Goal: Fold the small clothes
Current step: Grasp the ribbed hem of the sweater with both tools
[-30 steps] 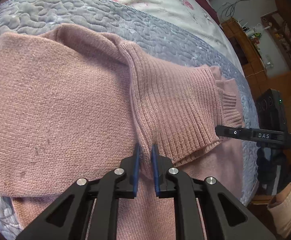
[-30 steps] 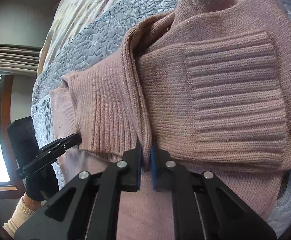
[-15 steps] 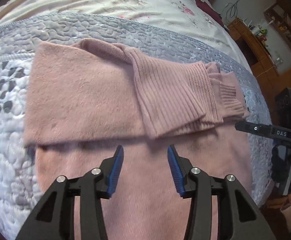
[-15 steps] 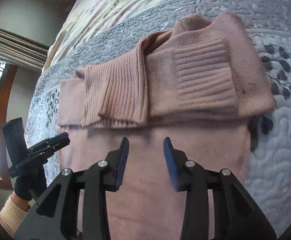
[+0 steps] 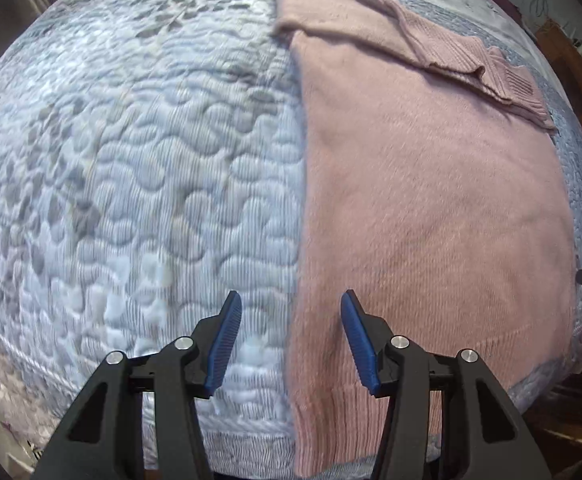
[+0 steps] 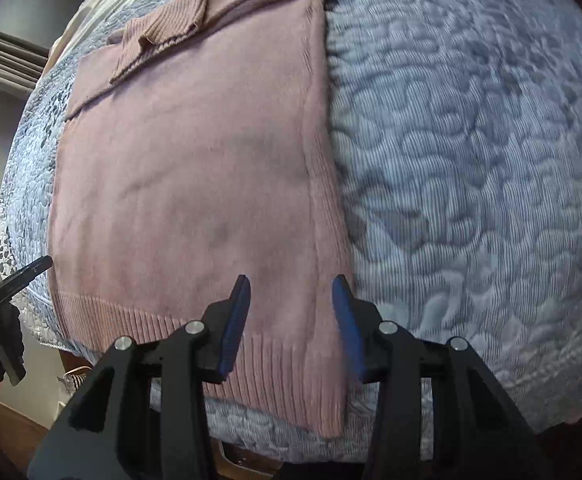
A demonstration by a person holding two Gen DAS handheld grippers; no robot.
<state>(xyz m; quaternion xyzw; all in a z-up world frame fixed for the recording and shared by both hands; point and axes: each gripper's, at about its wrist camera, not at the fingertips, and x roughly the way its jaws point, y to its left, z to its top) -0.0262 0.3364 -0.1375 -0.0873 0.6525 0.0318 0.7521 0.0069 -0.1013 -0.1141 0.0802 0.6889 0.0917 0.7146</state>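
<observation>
The quilted bedspread (image 5: 131, 180) is lying under everything; the pink sweater (image 5: 431, 200) is lying flat on it, sleeves (image 5: 451, 52) folded across the top (ribbed hem toward the bed's near edge); the left gripper (image 5: 289, 340) is hovering wide open, empty, over the sweater's left edge; the right gripper (image 6: 291, 320) is doing likewise at its right edge.

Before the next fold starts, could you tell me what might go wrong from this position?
1. Both grippers, left and right, are open, straddling the sweater's side edges near the hem; a shallow pinch may catch the quilt too.
2. The folded sleeves lie loose on top and may slide when the hem lifts.
</observation>
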